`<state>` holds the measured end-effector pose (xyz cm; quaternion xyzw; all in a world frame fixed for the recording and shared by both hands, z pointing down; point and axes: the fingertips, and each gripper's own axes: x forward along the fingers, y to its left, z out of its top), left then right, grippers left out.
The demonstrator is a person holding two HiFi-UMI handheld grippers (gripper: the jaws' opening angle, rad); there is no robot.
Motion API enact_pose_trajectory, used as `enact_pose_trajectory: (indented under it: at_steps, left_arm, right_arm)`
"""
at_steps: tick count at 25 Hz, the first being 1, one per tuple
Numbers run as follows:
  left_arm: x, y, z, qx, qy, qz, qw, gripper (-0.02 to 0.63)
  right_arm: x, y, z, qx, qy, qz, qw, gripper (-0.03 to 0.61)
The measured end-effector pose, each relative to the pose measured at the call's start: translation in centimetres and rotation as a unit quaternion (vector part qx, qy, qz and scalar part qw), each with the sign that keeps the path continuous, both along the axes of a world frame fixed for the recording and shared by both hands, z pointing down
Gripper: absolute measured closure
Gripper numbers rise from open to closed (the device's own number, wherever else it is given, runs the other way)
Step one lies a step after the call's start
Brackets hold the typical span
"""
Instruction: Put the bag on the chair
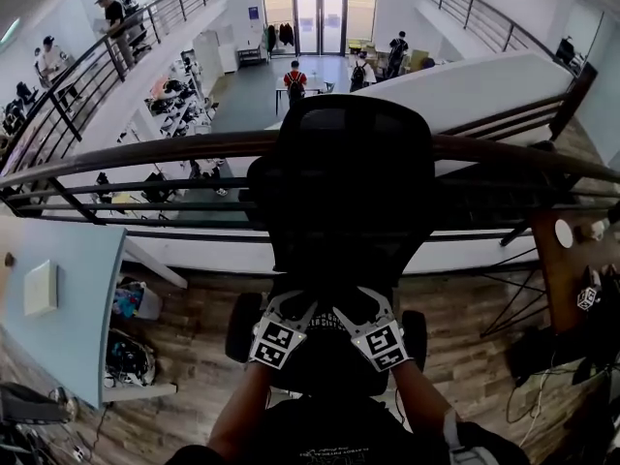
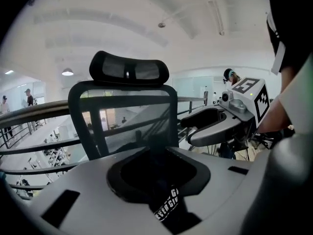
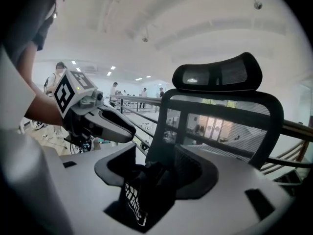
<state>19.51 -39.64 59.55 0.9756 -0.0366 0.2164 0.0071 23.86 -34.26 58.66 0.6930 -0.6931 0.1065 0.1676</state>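
The person stands close behind the seat side of a black office chair [image 1: 339, 172], which is placed with its mesh backrest [image 2: 122, 116] toward a railing [image 1: 145, 158] at the edge of an upper floor; both grippers are held side by side and close together in front of the body.

The left gripper [image 2: 159, 173] has its jaws drawn in to a narrow gap, and a fold of the black bag [image 2: 168, 204], with white lettering on it, is pinched in this gap. The right gripper [image 3: 156, 180] has its jaws standing wider; a thicker bunch of the same black cloth fills the space between them, so I judge it is clamped there too.

The bag is therefore carried between the two claws, in front of the backrest and below the headrest [image 3: 217, 75]; in the head view it cannot be separated from the dark chair, so I cannot tell if its bottom touches the seat.

I think two grips are used because the cloth is soft and would sag from one point. Both claws point slightly downward toward the chair, which suits lowering the bag on the seat; this step is not yet finished.
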Motion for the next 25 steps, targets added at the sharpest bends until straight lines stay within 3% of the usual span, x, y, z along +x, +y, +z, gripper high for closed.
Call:
enact_pose_trajectory:
  at_steps: [4,6,12,25]
  left_arm:
    - [0.1,-1.2,-2.9,0.001,0.044,-0.019,0.9989,0.574]
    - [0.2,-1.3,-4.0,-0.004,0.065,-0.020,0.9977,0.586]
    - [0.2,-0.9,-5.8,-0.030,0.089,0.005,0.9956,0.601]
    - [-0.9,-2.0,-7.1,-0.009,0.084,0.018,0.9962,0.601]
  right_arm:
    - [0.6,-0.3,-2.2,0.034,0.000,0.021,0.999,0.517]
    - [0.9,-0.1,-3.1,0.047,0.004,0.028,0.999,0.545]
    - [0.3,-1.0,-5.4,0.068,0.017,0.029,0.997,0.560]
    - [-1.9,-2.8,-9.1,0.124,0.026,0.021,0.992,0.561]
